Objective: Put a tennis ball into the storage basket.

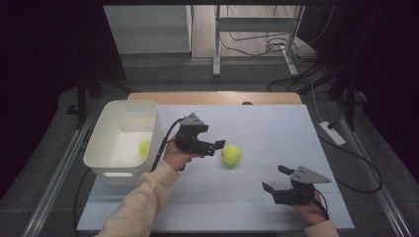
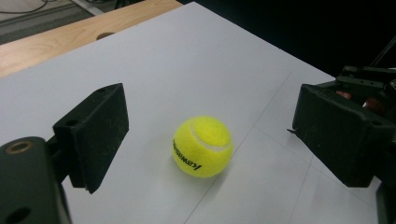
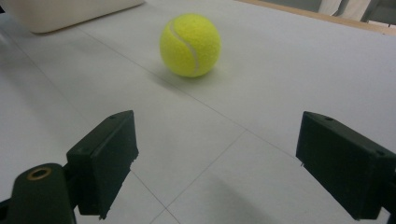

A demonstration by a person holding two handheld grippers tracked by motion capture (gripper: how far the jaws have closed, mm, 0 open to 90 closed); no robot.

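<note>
On the white table (image 1: 276,128), your left gripper (image 1: 217,146) open, tennis ball (image 1: 231,154) at its 3 o'clock untouched, your right gripper (image 1: 275,178) open at 5 o'clock, apart.

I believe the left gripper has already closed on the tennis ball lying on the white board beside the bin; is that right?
Not quite. The left gripper is open: in the left gripper view its jaws stand apart on either side of the tennis ball, touching nothing. The ball does lie on the white board beside the bin.
</note>
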